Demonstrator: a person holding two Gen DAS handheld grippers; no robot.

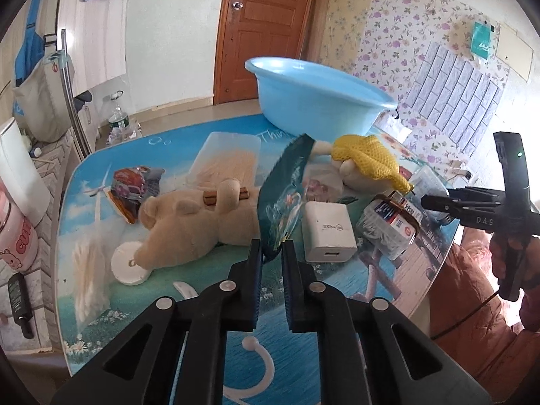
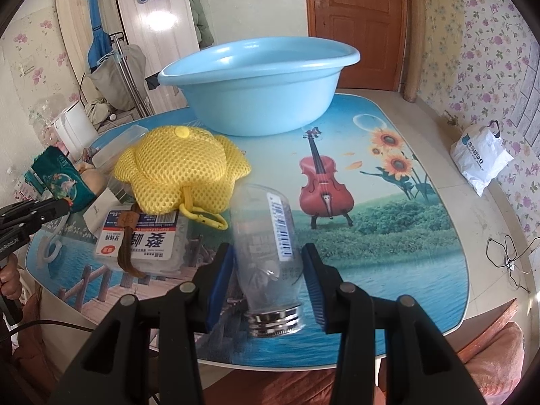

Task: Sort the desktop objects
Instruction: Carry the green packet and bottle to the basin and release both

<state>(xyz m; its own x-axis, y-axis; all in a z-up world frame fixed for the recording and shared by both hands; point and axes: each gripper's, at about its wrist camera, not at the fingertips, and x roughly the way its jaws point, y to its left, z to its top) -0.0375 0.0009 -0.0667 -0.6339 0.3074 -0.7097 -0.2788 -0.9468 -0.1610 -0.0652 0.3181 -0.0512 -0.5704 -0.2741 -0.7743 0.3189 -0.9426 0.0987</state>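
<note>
Left tongs (image 1: 271,248) closed on the lower corner of a dark green snack packet (image 1: 283,195), packet lifted and standing tilted above the desk (image 1: 337,287), near the middle of the left wrist view. Right tongs (image 2: 268,270) clamped around a clear glass bottle (image 2: 266,249) with a silver screw cap, cap toward 6 o'clock, barcode label facing up; pads pressing on both sides of the body.

Light blue basin (image 2: 256,101) at 12 o'clock on the desk, inside not visible enough to tell whether anything is already in it. Still lying on the desk: beige plush bear (image 1: 189,226) at 9 o'clock from the packet, white charger (image 1: 329,233) just at 3 o'clock from it, box of dental floss picks (image 2: 141,246), yellow mesh pouch (image 2: 179,172), clear plastic box (image 1: 229,158) at 11 o'clock.

Step in hand, as judged: both pieces picked up, transport to the basin not yet done. Many things left, so early in the sorting.

Next move probably calls for carrying the packet and the bottle toward 12 o'clock, over the basin rim, then opening only above it. Care needed with the thin grip on the packet corner, easy to slip.
</note>
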